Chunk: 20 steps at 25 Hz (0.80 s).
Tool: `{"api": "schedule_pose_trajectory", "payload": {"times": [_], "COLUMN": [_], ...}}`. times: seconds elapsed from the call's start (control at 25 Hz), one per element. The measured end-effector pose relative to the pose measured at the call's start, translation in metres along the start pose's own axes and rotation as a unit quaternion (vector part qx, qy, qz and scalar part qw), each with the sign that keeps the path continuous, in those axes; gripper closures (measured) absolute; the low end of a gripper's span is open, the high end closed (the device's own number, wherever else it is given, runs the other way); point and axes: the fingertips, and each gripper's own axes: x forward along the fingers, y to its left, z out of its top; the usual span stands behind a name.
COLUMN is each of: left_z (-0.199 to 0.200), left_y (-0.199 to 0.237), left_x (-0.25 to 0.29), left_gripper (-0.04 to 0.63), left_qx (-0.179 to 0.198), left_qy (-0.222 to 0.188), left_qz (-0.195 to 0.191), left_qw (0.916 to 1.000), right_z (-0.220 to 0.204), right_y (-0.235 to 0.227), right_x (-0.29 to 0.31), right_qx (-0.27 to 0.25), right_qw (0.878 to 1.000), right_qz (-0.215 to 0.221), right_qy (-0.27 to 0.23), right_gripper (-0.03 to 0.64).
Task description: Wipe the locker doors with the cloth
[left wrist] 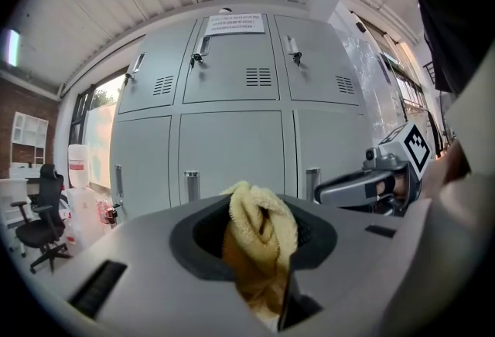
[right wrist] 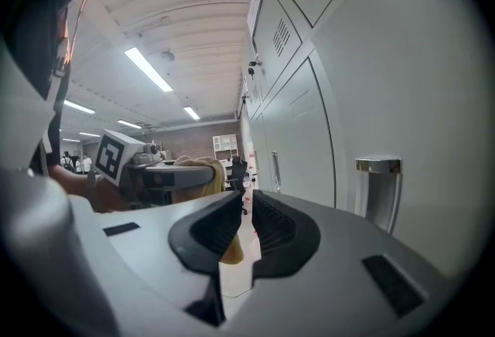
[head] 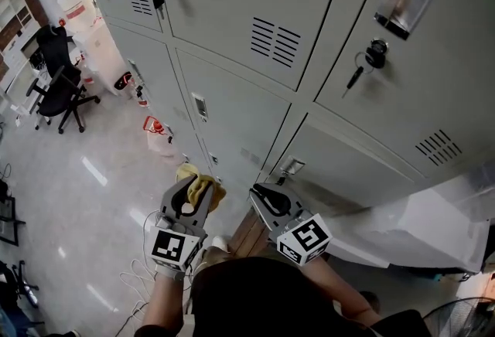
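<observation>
A folded yellow cloth (head: 203,187) is clamped in my left gripper (head: 195,185), which hangs a short way off the lower grey locker door (head: 232,115). In the left gripper view the cloth (left wrist: 263,223) bulges out between the jaws of that gripper (left wrist: 259,212), and the locker doors (left wrist: 232,150) stand ahead, apart from it. My right gripper (head: 259,192) is next to it on the right, shut with nothing in it, close beside a lower door (right wrist: 309,142). Its jaws (right wrist: 247,208) nearly touch.
Keys hang from a lock (head: 370,57) on the upper right door. A white plastic sheet (head: 418,227) lies against the lockers at right. On the floor to the left are a black office chair (head: 58,84), a water dispenser (head: 85,22), a red-and-white bag (head: 158,134) and cables (head: 135,274).
</observation>
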Motion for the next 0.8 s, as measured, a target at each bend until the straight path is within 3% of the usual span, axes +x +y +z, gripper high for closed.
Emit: {"api": "schedule_pose_trajectory", "payload": {"times": [0.12, 0.4, 0.8], "left_z": [0.002, 0.003, 0.005], "left_y": [-0.001, 0.005, 0.012], "left_x": [0.002, 0.004, 0.004], "left_gripper": [0.482, 0.482, 0.482], "left_qx": [-0.015, -0.01, -0.046], "left_qy": [0.005, -0.022, -0.028], "left_qz": [0.002, 0.003, -0.003], "left_qw": [0.9999, 0.9997, 0.9985], "right_z": [0.0, 0.001, -0.005], "right_y": [0.0, 0.001, 0.006], "right_x": [0.001, 0.004, 0.014], "right_qx": [0.004, 0.008, 0.007], "right_qw": [1.0, 1.0, 1.0], "right_qz": [0.005, 0.013, 0.021], "right_qy": [0.001, 0.009, 0.021], "right_gripper": [0.578, 0.578, 0.578]}}
